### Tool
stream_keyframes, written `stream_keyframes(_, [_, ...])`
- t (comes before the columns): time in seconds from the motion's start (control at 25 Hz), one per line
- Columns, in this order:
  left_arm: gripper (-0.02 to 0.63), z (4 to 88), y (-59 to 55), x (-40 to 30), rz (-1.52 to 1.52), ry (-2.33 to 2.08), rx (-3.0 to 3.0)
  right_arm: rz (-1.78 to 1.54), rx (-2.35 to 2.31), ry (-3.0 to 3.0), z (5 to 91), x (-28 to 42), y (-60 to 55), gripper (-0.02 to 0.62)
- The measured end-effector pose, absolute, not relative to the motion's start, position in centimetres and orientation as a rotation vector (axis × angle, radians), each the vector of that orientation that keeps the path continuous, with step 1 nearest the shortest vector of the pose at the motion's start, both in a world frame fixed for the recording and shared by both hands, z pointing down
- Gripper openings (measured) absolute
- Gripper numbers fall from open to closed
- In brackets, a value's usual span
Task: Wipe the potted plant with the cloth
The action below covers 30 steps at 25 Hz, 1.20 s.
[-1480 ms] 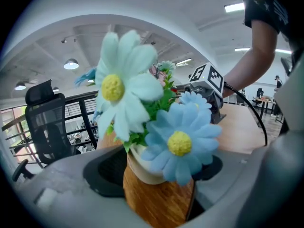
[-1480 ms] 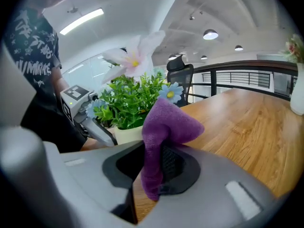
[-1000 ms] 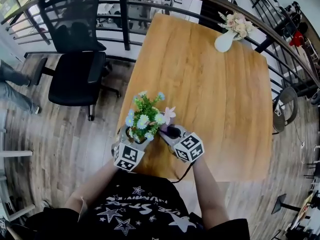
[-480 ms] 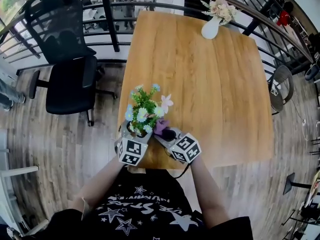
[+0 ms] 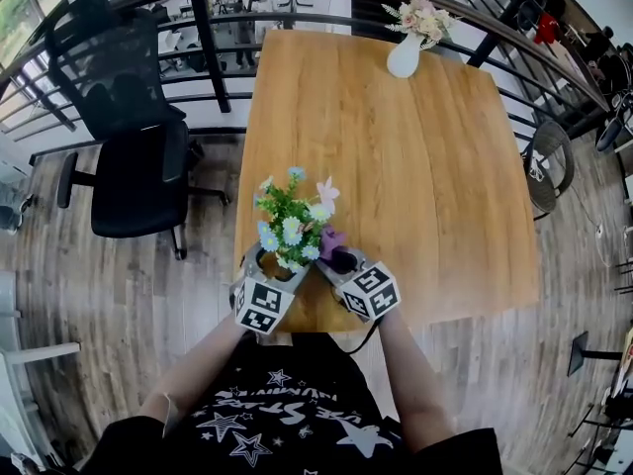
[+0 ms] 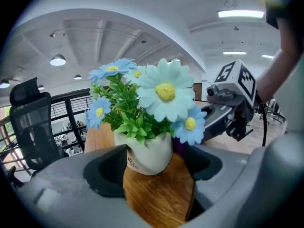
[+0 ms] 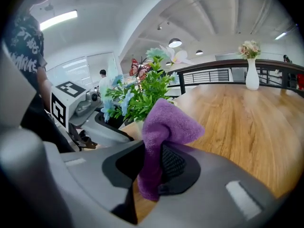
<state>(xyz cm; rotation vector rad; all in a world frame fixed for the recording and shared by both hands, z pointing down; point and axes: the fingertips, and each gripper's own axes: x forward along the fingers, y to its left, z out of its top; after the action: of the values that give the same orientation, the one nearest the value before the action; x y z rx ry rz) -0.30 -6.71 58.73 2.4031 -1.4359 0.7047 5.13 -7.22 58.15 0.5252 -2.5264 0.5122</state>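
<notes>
My left jaws [image 5: 274, 267] are clamped around the white pot of the potted plant [image 5: 291, 228], which stands at the near edge of the wooden surface [image 5: 425, 166], close to its left corner. In the left gripper view the pot sits between the two pads, with green leaves and pale blue daisies spilling over its rim. My right jaws [image 7: 153, 161] are pinched on a purple cloth [image 7: 167, 125]; a bunched fold of it sticks up past the tips and a tail hangs down between the pads. The cloth is pressed up against the right side of the plant, low down by the pot and the lowest leaves. Both sets of jaws point away from me and tilt downward, close side by side. A white vase of flowers [image 5: 406, 55] stands at the far edge of the surface, and a black office chair [image 5: 138, 161] is on the floor to the left
</notes>
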Motion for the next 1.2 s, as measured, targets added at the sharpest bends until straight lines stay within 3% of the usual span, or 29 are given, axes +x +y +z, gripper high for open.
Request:
stream_keyframes(0.24, [0.39, 58.6, -5.1, 0.8, 0.749, -1.322, 2.474, 0.499, 0.598, -2.497, 58.0, 6.4, -8.4, 0.083])
stream_keyframes(0.44, [0.39, 58.4, -4.5, -2.6, 0.767, -1.239, 2.601, 0.523, 0.635, -2.5, 58.0, 6.8, -8.8, 0.083])
stream_keyframes(0.64, [0.391, 57.7, -7.1, -5.1, 0.858, -1.005, 2.779, 0.542, 0.631, -2.504, 58.1, 7.0, -8.9, 0.083])
stream_keyframes(0.76, [0.419, 56.8, -8.8, -4.8, 0.876, -0.83, 2.847, 0.537, 0.604, -2.498, 58.2, 6.9, -8.7, 0.083])
stream_keyframes(1.2, [0.42, 58.7, -11.3, -3.7, 1.01, -0.325, 2.944, 0.561, 0.593, -2.466, 58.7, 6.7, -9.3, 0.083])
